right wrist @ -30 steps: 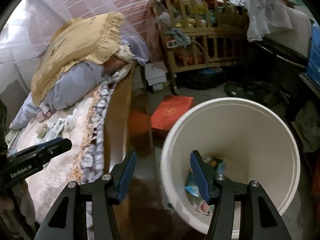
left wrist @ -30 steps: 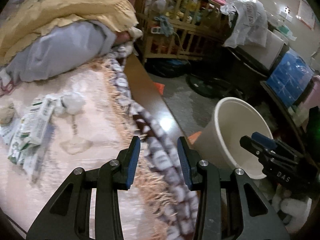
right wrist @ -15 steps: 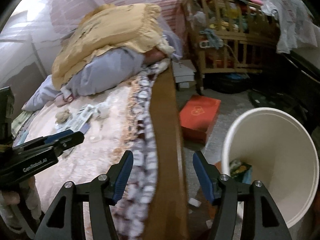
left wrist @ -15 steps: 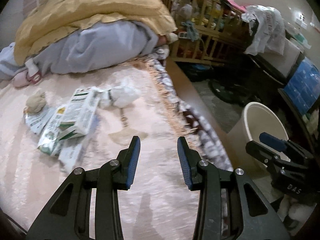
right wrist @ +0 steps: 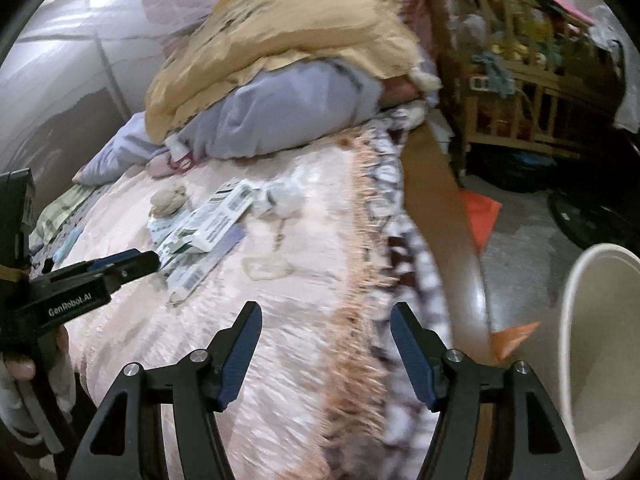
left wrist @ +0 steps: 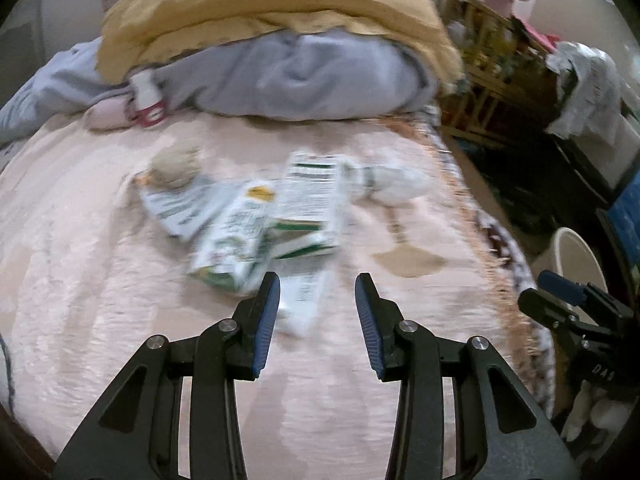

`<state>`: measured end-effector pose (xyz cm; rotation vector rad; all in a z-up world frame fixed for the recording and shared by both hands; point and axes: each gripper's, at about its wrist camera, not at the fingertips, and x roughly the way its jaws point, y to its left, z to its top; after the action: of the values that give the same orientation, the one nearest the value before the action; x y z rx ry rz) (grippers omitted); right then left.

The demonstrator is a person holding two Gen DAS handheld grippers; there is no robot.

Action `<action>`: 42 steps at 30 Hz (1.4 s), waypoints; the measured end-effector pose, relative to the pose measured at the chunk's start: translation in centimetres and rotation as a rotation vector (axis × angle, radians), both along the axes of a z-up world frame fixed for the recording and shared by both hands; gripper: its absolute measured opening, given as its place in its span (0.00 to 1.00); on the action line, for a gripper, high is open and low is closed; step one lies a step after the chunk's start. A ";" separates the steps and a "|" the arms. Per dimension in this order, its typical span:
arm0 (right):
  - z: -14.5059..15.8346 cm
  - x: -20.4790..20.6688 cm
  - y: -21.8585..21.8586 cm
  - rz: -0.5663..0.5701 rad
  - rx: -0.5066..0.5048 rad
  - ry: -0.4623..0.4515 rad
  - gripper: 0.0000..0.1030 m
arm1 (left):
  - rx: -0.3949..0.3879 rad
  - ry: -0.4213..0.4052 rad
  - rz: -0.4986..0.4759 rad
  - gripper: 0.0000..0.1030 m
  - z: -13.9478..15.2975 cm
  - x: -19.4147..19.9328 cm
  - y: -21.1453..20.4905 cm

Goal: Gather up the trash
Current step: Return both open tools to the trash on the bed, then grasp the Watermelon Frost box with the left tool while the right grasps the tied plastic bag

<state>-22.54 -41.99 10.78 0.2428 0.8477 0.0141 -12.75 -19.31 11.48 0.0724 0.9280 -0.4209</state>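
Two grippers, both empty, both over the bed. Left gripper (left wrist: 316, 312): fingers apart, nothing between the pads, aimed down at the pink bedspread (left wrist: 100, 280) with the trash pile just beyond its tips. Right gripper (right wrist: 326, 344): jaws opening, nothing between them, over the fringed right edge of the bed.

Trash sits mid-bed: a loose heap of green-and-white cartons (left wrist: 256, 232), flattened and overlapping, a crumpled brownish wad (left wrist: 174, 166) at the far left of the heap, a crumpled white tissue or bag (left wrist: 384, 182) at the far right. Blurred, so the exact count of cartons can't be told.

White bin (right wrist: 600, 360) stands on the floor off the right side of the bed, mouth tilted toward the cameras in the fisheye, near the right gripper. Likely parked there so items go over the bed edge in one short swing.

Judgement: this is the reach-for-next-piece step. Left is lined up on the near end of the carton heap, so it's probably the picker. Right opening wide suggests it's readying for a grab too.

Far end: yellow quilt (left wrist: 260, 8) on grey bedding (left wrist: 312, 76), not trash. Wooden crib (right wrist: 520, 80) far right, irrelevant.
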 end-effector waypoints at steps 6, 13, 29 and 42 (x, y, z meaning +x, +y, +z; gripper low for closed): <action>-0.6 3.3 2.7 0.061 0.012 0.010 0.63 | 0.004 0.038 0.080 0.36 -1.4 2.1 4.6; -0.9 9.2 3.5 0.091 -0.019 0.016 0.64 | -0.043 0.062 0.079 0.36 -1.5 3.5 5.8; -3.9 18.1 1.5 0.096 -0.013 0.015 0.16 | -0.033 0.110 -0.062 0.53 -2.6 9.2 -3.0; 0.2 9.0 -2.6 0.054 0.032 -0.075 0.15 | -0.024 0.104 -0.081 0.49 -4.1 9.5 -6.6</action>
<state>-13.52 -44.56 10.97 0.2479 0.7800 0.0873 -3.28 -25.89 7.43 0.0670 1.0241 -0.5149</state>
